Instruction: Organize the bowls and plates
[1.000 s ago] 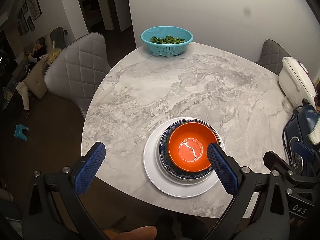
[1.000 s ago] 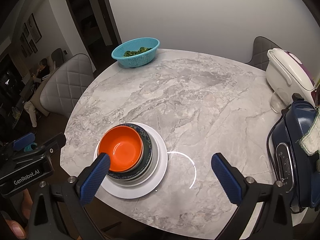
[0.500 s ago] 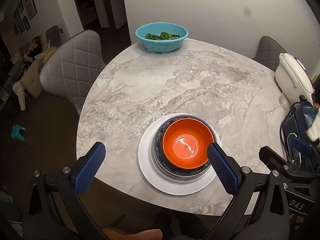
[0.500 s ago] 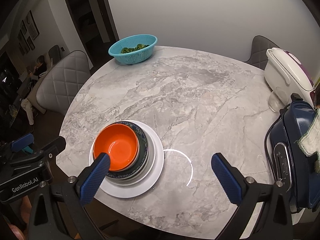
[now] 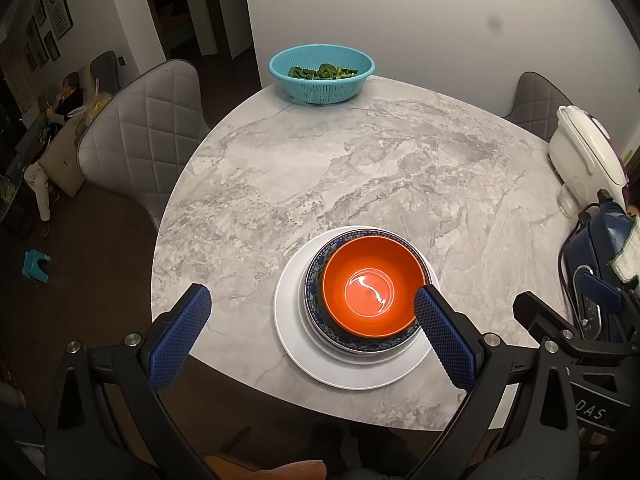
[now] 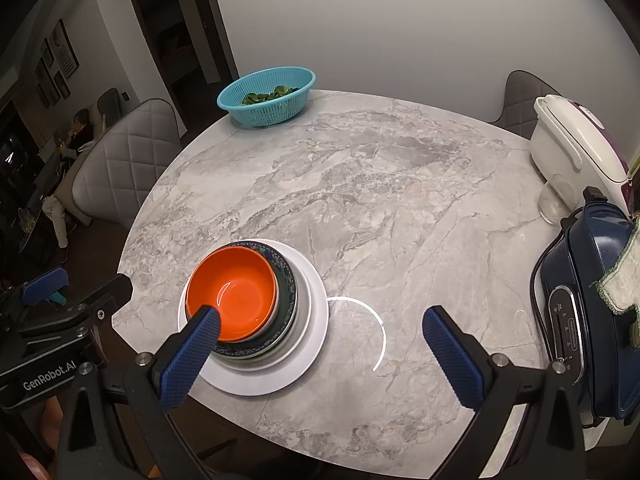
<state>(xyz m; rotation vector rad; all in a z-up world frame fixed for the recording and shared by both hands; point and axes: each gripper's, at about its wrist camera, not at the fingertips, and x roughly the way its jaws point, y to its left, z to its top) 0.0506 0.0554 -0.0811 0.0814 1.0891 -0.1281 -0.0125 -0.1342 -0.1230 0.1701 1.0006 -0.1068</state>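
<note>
Both of your grippers are spread wide and hold nothing. The left gripper hangs above the near table edge, and the stack sits just ahead of it, toward its right finger. The right gripper has the same stack ahead and to its left, behind its left finger; bare marble lies between its fingers.

Stack, bottom to top: white plate, blue-patterned plate, orange bowl. All are nested and look level and roughly centred. In the right wrist view a pale rim shows between the patterned piece and the white plate; I cannot tell whether it is a separate dish.

Handling, as a judgement: the pieces look like glazed ceramic or hard melamine, so stiff, smooth and slippery under the pads, and liable to chip if dropped. The bowl looks light. The whole stack would be heavy for one pinch.

Where to take hold: the orange bowl by its rim wall, one finger inside and one outside, on the side nearest you. The plates offer only a thin, low lip at the outer edge; come in flat from the side.

Far ahead, well apart from the stack, stands a teal colander of greens. Appliances crowd the table to your right.
</note>
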